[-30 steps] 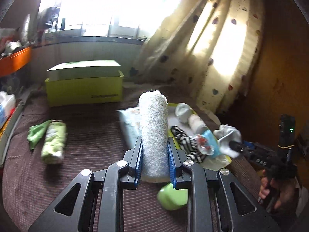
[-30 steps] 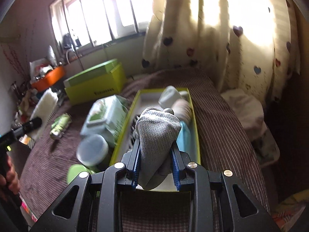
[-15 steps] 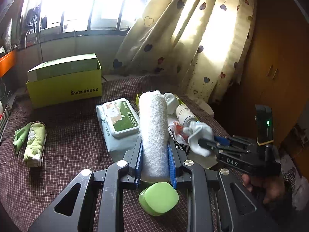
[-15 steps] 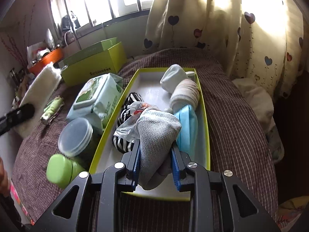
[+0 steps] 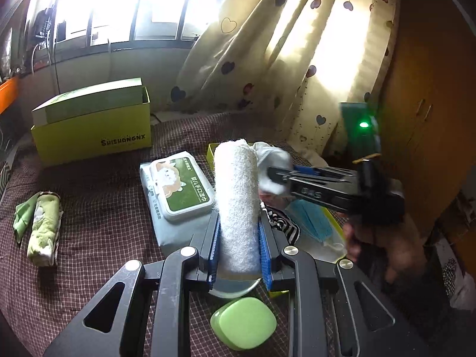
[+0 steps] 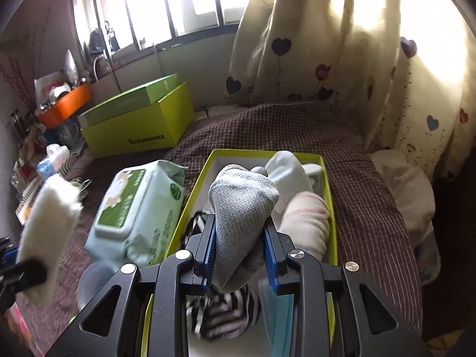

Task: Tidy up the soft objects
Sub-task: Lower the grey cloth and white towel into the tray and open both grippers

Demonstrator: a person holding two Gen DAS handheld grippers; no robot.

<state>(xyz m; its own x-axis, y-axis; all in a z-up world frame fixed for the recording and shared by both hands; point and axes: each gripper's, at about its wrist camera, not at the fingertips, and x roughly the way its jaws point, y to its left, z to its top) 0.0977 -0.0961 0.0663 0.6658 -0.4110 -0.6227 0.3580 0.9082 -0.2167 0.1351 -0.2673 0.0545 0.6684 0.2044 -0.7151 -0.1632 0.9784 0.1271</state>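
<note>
The rolled white towel (image 5: 238,208) stands pinched upright in the left claw (image 5: 239,232), held above the bed's checked cover (image 5: 98,208), with a wipes pack (image 5: 178,190) just left of it and a green lidded jar (image 5: 243,322) below the claw. Far left on the cover, a rolled green cloth (image 5: 44,229) lies untouched, well apart from everything else. To the right, the yellow-rimmed tray (image 6: 327,178) already carries a striped sock bundle (image 6: 220,312), a blue mask (image 6: 279,318), a pink-striped roll (image 6: 306,217) and a white sock (image 6: 285,166). The right claw (image 6: 239,255) is clamped on a grey sock (image 6: 241,217) and hovers over the tray's middle.

The step in hand looks like setting both soft pieces into the tray. Lower the grey sock into the bare strip along the tray's left wall rather than on top of the stripes, and release only once it rests. Bring the towel in lengthwise after the right claw clears, since the two tools sit close and could knock.
</note>
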